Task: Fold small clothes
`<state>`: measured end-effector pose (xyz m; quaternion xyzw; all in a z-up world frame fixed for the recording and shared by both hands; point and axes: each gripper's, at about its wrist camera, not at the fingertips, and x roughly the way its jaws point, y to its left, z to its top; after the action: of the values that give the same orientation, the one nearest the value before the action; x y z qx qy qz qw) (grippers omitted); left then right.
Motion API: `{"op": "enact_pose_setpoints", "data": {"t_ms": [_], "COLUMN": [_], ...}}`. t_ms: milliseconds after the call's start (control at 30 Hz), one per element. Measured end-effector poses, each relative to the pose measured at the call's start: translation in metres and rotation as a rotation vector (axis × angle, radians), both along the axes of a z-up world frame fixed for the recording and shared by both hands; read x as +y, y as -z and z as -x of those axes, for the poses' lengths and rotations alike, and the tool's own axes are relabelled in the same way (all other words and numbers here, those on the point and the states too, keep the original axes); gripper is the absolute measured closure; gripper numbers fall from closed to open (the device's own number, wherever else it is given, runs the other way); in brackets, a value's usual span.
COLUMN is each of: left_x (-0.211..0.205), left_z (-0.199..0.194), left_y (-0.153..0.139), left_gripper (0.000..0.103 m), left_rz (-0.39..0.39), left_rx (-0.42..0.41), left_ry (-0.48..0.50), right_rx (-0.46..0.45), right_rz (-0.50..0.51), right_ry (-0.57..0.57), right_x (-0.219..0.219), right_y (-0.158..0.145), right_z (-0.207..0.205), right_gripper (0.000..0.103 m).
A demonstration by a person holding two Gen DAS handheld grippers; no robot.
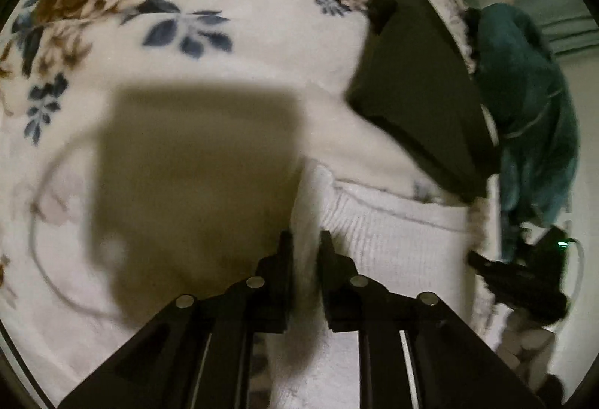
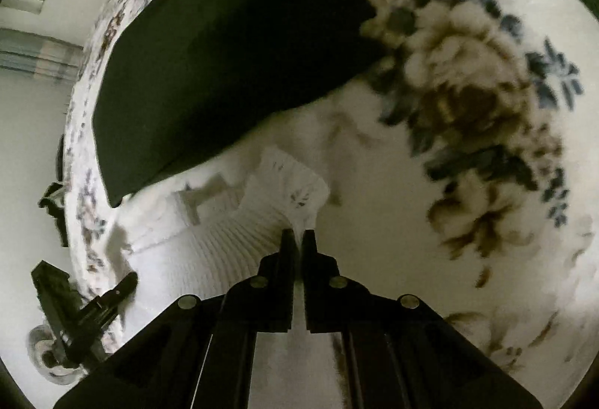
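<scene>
Both tongs are pinched onto the same white ribbed garment [image 1: 393,233], each at a different edge, which reads as the hold for carrying one side over to make a fold. In the left wrist view the left tongs [image 1: 305,244] sit low in the centre of the frame with a thick roll of the white cloth squeezed between the fingers; the rest of the garment spreads toward the lower right. In the right wrist view the right tongs [image 2: 297,240] are nearly closed on a thin frilled corner of the cloth, the ribbed body fanning out to the lower left. The garment appears lifted at both grips rather than lying flat, likely to keep the edge taut and the fold line straight. It lies over a floral blanket [image 1: 149,16] on what looks like a bed. A folded dark garment [image 2: 224,64] rests in the upper left of the right view, just beyond the white one, probably set aside as finished. A teal cloth [image 1: 531,102] hangs at the right edge of the left view.
</scene>
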<state>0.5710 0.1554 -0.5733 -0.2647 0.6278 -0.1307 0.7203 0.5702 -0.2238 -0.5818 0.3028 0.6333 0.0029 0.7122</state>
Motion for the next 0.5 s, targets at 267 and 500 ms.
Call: {"op": "enact_pose_setpoints", "data": {"t_ms": [267, 500], "left_x": [0.027, 0.007], "left_z": [0.053, 0.083], "left_y": [-0.014, 0.034], "left_gripper": [0.018, 0.018], "left_rz": [0.259, 0.375], "left_rx": [-0.004, 0.125], "left_ry": [-0.059, -0.024], "right_rx": [0.012, 0.134], "right_rz": [-0.249, -0.478], "right_ry": [-0.031, -0.064], "right_x": [-0.026, 0.004], "right_y": [0.001, 0.068], "right_z": [0.049, 0.104], "right_gripper": [0.013, 0.005]}}
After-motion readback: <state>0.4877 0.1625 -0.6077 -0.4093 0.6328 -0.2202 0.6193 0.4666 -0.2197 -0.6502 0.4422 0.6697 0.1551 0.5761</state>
